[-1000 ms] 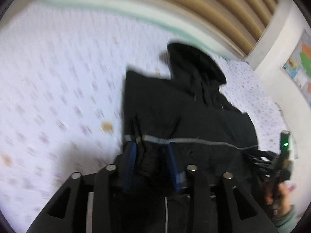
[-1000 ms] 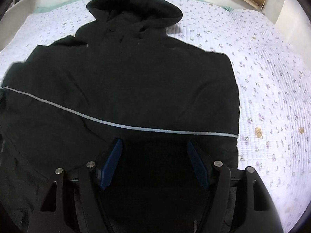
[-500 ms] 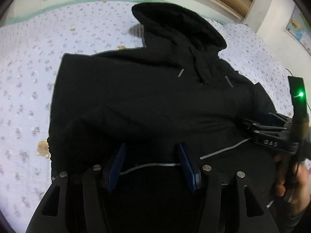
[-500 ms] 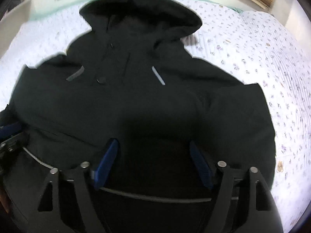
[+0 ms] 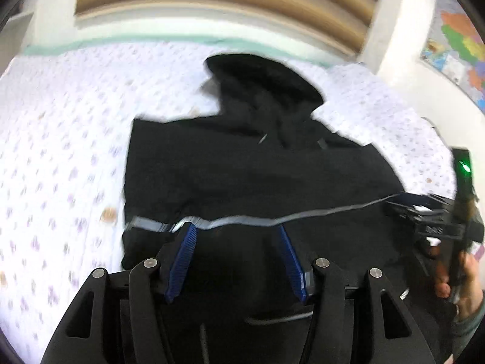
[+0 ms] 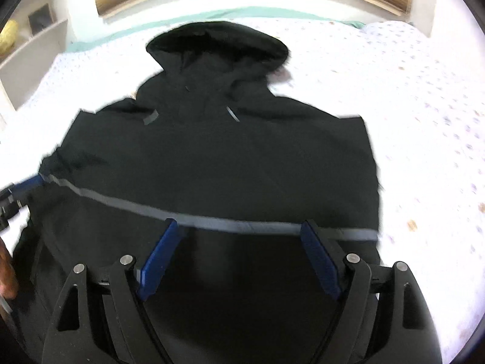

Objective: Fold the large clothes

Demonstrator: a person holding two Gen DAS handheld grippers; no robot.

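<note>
Black hooded jacket lies flat on the floral bedspread, hood at the far end. Left gripper and right gripper both have jaws apart, hovering over the near hem, fingertips level with the grey reflective stripe. Neither clamps fabric.

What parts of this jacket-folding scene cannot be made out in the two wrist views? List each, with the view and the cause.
1. The black jacket's lower hem: both views, hidden behind the gripper bodies and cut by the bottom edge.
2. Whether the left gripper or right gripper pinches fabric: black cloth between spread fingers, contact unclear.
3. The bedsheet's print: left wrist view, motion blur.
4. The wall map: left wrist view, cut by the frame edge, too small.
</note>
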